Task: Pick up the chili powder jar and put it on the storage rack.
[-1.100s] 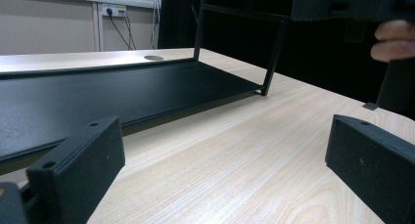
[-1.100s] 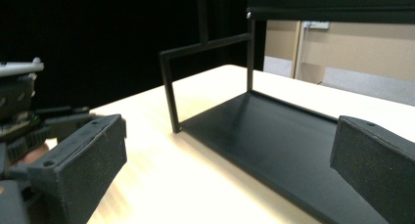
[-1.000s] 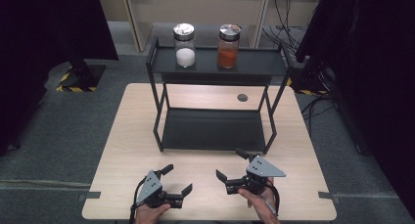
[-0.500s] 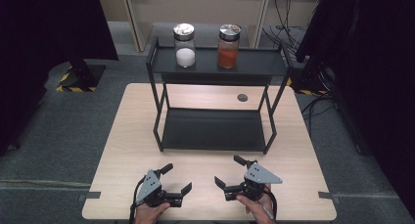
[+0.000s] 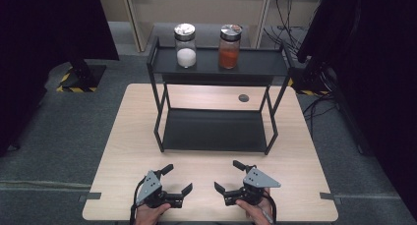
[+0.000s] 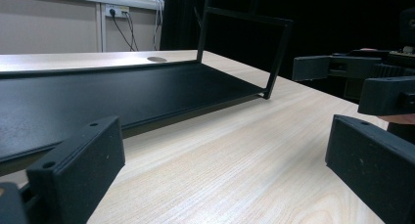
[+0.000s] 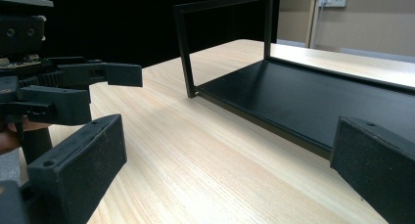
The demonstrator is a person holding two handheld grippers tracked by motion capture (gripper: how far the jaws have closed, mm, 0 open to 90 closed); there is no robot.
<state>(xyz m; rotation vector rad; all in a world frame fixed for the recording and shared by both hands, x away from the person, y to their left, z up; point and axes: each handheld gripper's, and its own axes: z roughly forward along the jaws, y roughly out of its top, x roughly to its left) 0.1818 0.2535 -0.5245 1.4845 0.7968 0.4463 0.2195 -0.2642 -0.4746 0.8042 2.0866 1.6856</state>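
I have both tools low at the near edge of the surface [image 5: 128, 131], and nothing is picked up yet. The left gripper [image 5: 178, 180] has its fingers spread wide with only air between them, and the right gripper [image 5: 227, 176] is spread in the same way; the two point a little toward each other.

The things nearest to my work are the black rack [image 5: 216, 131] in the middle of the surface and the two jars on its top shelf: the jar with white powder [image 5: 186, 45] at the left and the jar with orange powder [image 5: 229, 46] just beside it at the right. Both stand upright, well apart from my tools. The lower shelf [image 6: 98, 94] is bare.

I judge that the step in hand is the first reach. To do it well, I should lift each tool above the top shelf before going forward, so the fingers do not strike the frame. Then I should come to a jar from the side, keep the fingers wide until they stand around the glass body, and close below the lid.

Compared with one second ago, the right gripper has turned and come slightly lower toward me. The left one stays almost in the same place.
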